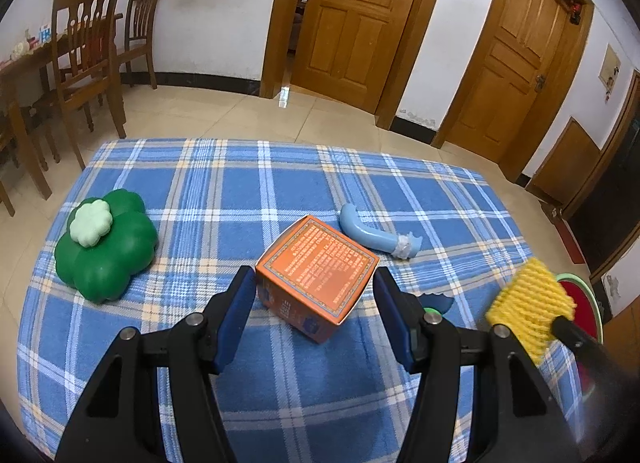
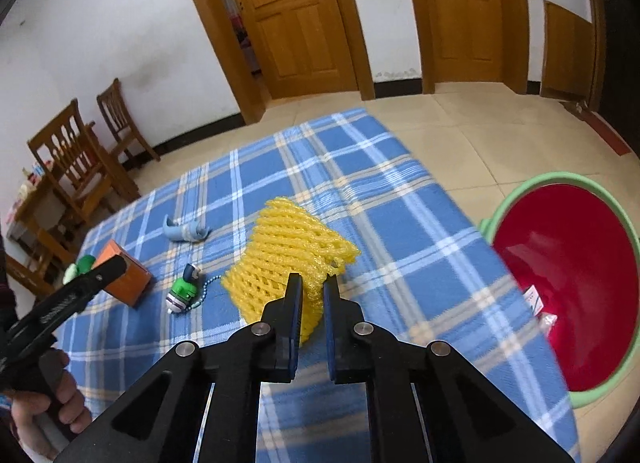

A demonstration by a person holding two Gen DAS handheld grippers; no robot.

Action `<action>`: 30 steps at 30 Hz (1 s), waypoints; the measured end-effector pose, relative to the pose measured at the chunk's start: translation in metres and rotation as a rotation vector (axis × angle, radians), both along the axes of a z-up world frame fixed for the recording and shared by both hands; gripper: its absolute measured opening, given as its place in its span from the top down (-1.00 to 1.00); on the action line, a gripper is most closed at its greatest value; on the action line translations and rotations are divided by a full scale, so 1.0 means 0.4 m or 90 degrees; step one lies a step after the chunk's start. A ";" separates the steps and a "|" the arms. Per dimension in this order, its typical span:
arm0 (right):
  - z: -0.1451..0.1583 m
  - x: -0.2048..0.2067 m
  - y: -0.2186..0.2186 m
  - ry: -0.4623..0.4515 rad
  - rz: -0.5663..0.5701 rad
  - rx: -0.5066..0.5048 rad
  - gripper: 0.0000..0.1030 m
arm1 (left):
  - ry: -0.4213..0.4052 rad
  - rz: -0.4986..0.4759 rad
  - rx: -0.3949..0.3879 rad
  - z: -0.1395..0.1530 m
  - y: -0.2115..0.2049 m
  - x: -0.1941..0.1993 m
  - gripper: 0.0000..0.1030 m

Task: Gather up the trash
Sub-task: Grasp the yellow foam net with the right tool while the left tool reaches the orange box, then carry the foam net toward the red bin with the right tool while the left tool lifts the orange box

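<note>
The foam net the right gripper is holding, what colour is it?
Yellow. The foam net shows best in the right wrist view, pinched by the right gripper.

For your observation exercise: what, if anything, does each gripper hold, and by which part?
The right gripper pinches the yellow foam net by its near edge. The left gripper, open around the orange box, holds nothing.

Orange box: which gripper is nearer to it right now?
Left. The left gripper is open with its fingers on either side of the orange box, not yet closed on it. The right gripper is off to the box's right, shut on the yellow foam net.
</note>
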State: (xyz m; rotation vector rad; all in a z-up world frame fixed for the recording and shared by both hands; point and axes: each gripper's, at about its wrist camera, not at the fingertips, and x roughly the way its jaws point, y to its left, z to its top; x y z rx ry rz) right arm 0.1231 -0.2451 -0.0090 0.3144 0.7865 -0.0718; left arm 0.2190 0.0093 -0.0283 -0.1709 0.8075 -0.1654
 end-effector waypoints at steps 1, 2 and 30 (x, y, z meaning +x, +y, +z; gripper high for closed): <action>0.004 -0.007 -0.007 -0.003 -0.002 0.004 0.81 | -0.004 0.000 0.003 0.004 -0.003 -0.002 -0.18; 0.010 -0.019 -0.020 -0.008 -0.007 0.009 0.81 | -0.009 -0.001 0.005 0.007 -0.006 -0.005 -0.18; 0.053 -0.270 -0.322 -0.074 -0.193 0.039 0.80 | -0.040 -0.111 0.008 0.140 -0.224 -0.148 -0.18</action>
